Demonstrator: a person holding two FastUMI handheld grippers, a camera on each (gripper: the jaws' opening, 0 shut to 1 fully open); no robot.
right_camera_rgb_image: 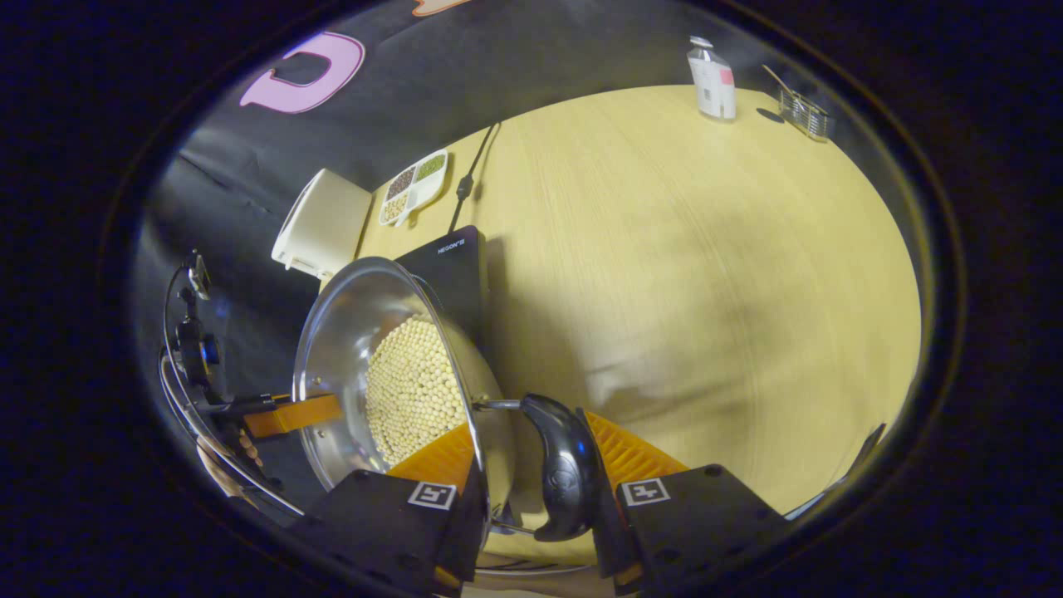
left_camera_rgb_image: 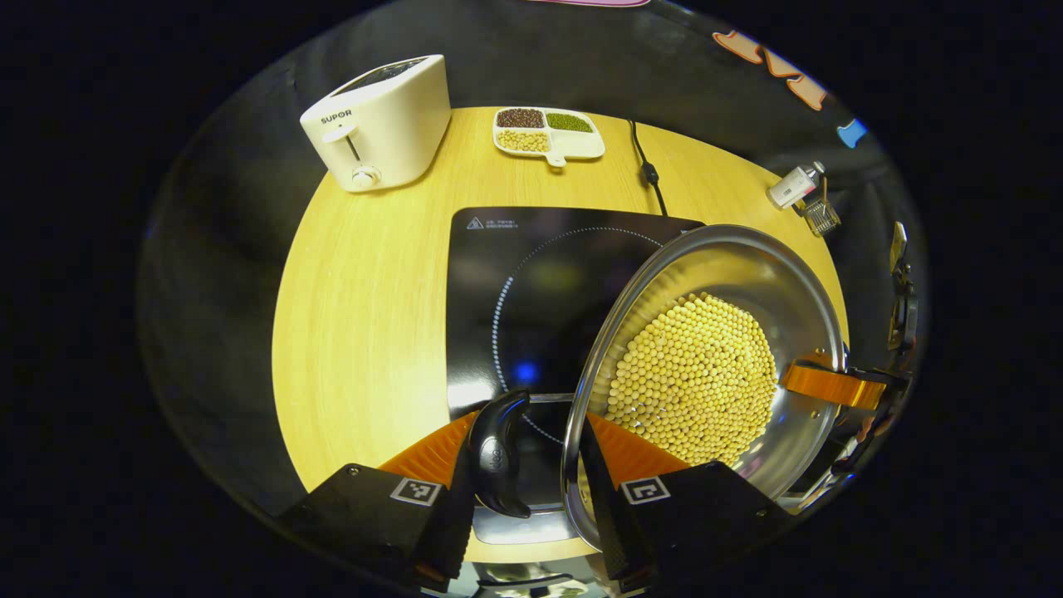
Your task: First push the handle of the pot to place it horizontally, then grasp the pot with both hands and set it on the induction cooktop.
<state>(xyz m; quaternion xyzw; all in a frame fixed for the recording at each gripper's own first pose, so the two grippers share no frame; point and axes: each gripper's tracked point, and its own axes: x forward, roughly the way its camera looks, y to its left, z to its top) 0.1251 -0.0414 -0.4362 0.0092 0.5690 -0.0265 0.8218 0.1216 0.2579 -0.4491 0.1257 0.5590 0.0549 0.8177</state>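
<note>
Progress: pot [left_camera_rgb_image: 714, 374] of yellow beans is hanging tilted over the right part of the induction cooktop [left_camera_rgb_image: 531, 299]; by my reading, handle step done, setting down remaining.
Left gripper [left_camera_rgb_image: 531, 465]: fingers are closing on the pot's left handle [left_camera_rgb_image: 498, 453] and rim, holding it.
Pot place: it is riding above the surface [left_camera_rgb_image: 374, 316], not yet flat on the cooktop.
Right gripper [right_camera_rgb_image: 531, 477]: fingers are clamping the right handle [right_camera_rgb_image: 565, 465] and rim, narrow gap.
</note>
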